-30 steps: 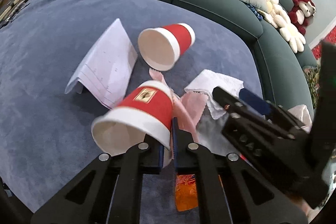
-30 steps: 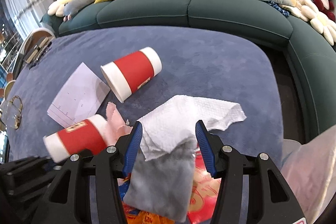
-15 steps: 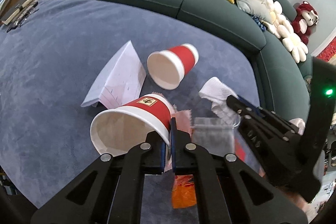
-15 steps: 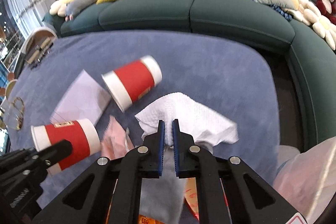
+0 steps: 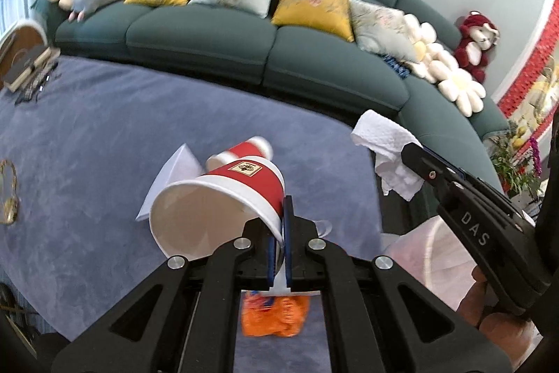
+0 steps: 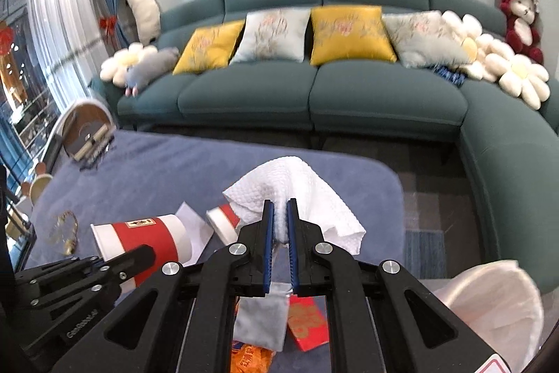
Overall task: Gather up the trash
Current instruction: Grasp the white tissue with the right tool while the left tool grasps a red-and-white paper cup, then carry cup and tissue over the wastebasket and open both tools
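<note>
The left gripper (image 5: pixel 278 226) pinches the rim of a red paper cup (image 5: pixel 223 201), lifted above the blue rug (image 5: pixel 87 135). The right gripper (image 6: pixel 280 219) is clamped on a white paper towel (image 6: pixel 297 187). Farther off, a second cup (image 6: pixel 223 219) lies on white paper (image 6: pixel 195 226).

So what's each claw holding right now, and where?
Left claw pinches the red cup by its rim. Right claw grips the paper towel at its bunched middle.

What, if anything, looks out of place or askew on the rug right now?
A second red cup lies on its side beside a white sheet. An orange wrapper, a red packet and a grey pouch are strewn on the rug.
</note>
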Tool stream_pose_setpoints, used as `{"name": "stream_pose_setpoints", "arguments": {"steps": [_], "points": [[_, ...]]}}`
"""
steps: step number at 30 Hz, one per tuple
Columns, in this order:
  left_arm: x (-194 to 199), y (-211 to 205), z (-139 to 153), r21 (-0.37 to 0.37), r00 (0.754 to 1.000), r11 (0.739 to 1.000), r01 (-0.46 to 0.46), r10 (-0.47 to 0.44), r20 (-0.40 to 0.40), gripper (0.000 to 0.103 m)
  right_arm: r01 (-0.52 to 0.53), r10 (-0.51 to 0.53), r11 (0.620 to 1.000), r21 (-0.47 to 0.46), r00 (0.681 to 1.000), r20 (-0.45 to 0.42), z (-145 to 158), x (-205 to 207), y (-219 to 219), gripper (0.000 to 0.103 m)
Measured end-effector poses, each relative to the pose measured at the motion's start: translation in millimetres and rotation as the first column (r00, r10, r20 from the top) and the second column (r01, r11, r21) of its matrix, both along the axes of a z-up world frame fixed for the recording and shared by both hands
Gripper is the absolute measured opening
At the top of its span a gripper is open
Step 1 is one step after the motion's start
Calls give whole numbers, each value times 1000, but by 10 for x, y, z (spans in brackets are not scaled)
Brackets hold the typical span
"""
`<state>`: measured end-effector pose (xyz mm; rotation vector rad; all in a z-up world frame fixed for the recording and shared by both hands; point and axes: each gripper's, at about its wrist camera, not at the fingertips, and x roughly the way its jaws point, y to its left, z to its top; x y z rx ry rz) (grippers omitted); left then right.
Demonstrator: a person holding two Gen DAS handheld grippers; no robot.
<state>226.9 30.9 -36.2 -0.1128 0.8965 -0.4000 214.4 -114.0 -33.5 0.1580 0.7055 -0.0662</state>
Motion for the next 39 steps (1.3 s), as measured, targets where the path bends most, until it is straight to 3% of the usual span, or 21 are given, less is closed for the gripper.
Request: {"name": "stream_pose_setpoints", "arguments": {"steps": [6, 14, 22, 32, 37, 39], "points": [[-284, -413, 347, -14, 995, 997, 78, -77, 68, 3, 60, -59, 998, -13, 995, 76, 398, -447, -323, 8], [-712, -1113, 576, -24, 974, 978, 207, -204, 101, 3, 178, -175, 984, -21, 977, 119, 647, -1097, -902, 8], [-1110, -1761, 541, -9, 939, 943, 332, -330, 91, 3, 305, -302, 952, -13, 947, 107, 538, -1711, -1476, 8], [-1435, -2391, 256, 16, 895, 895, 446, -446, 22, 4, 412, -413, 911, 22, 908, 66, 289, -2168, -1963, 8], [-1462, -2502, 144, 14, 892, 892, 452, -452, -7, 5, 432, -434, 901, 37, 900, 47, 173, -2247, -2073, 8], [-1451, -2523, 132, 28, 894, 894, 448, -448, -6, 12, 433, -435, 900, 39, 899, 44, 158, -2245, -2086, 8]]}}
